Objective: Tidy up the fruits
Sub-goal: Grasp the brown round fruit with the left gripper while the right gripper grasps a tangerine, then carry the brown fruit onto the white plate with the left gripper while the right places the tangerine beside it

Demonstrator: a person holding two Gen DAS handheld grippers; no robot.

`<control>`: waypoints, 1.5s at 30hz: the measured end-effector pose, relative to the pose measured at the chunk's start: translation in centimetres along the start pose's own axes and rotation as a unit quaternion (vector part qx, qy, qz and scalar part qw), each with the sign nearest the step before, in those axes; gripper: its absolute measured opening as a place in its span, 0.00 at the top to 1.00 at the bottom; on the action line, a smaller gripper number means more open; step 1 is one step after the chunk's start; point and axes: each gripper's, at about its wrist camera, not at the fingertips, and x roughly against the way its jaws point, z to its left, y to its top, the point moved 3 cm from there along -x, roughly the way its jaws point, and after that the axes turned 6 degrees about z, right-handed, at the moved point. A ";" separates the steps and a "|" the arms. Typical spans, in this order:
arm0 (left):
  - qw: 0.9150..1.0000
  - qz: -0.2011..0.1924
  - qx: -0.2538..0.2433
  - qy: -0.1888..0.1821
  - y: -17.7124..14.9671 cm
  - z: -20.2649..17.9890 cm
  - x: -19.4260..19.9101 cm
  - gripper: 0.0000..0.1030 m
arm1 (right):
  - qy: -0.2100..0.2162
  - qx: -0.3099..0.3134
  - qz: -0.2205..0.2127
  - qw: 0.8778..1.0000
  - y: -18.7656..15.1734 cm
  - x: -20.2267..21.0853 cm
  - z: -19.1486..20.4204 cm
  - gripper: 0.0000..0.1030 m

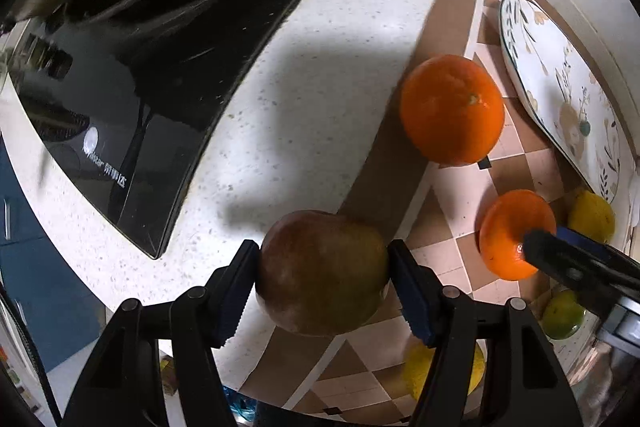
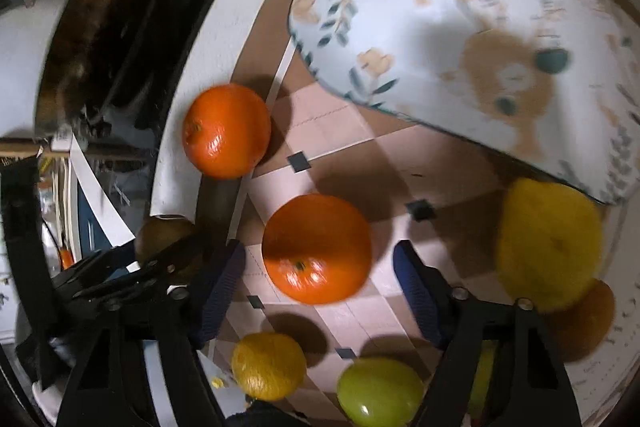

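Observation:
My left gripper [image 1: 323, 269] is shut on a red-green mango [image 1: 322, 273], held above the mat's left edge; the mango also shows in the right wrist view [image 2: 160, 233]. My right gripper [image 2: 318, 261] is open, its jaws on either side of an orange [image 2: 317, 248] on the checkered mat [image 2: 332, 131], not touching it. That orange and a right fingertip [image 1: 538, 245] show in the left wrist view [image 1: 510, 227]. A second orange [image 2: 226, 131] [image 1: 452, 109] lies at the mat's left edge. The patterned plate [image 2: 460, 27] [image 1: 560, 87] lies beyond, empty.
A large lemon [image 2: 550, 243], a small yellow citrus [image 2: 268, 365], a green fruit [image 2: 380, 391] and a brownish fruit [image 2: 588, 323] lie on the mat. A black glass cooktop [image 1: 140, 87] with a pan [image 2: 96, 27] sits to the left on the speckled counter [image 1: 320, 47].

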 end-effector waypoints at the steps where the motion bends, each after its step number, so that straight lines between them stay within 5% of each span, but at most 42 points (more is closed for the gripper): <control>1: 1.000 0.000 0.001 0.000 -0.1 -0.1 0.1 0.38 | -0.002 0.006 -0.001 1.000 0.1 -0.3 0.2 0.35; 9: 1.000 -0.003 -0.007 -0.012 0.1 0.3 0.6 0.38 | 0.019 0.000 -0.017 1.000 -0.6 1.8 -0.8 0.37; 14: 0.997 -0.021 -0.023 -0.068 0.6 -1.9 4.5 0.38 | 0.060 -0.020 -0.061 0.996 -1.2 7.5 -3.3 0.37; 18: 0.990 -0.054 -0.056 -0.116 3.4 -6.3 9.3 0.38 | 0.062 -0.053 -0.102 0.991 0.3 12.2 -7.5 0.37; 23: 0.984 -0.069 -0.094 -0.132 9.4 -12.3 11.0 0.38 | 0.030 -0.098 -0.110 0.989 4.5 12.4 -12.9 0.37; 32: 0.988 0.031 -0.086 -0.126 17.2 -19.1 4.4 0.38 | -0.007 -0.097 -0.095 0.991 9.7 11.1 -16.7 0.37; 42: 0.987 0.077 -0.080 -0.113 17.6 -21.0 1.8 0.38 | -0.007 -0.090 -0.075 0.993 11.7 9.7 -17.4 0.36; 45: 0.989 0.078 -0.071 -0.107 17.7 -21.1 1.7 0.37 | 0.000 -0.096 -0.073 0.993 11.9 10.0 -17.6 0.19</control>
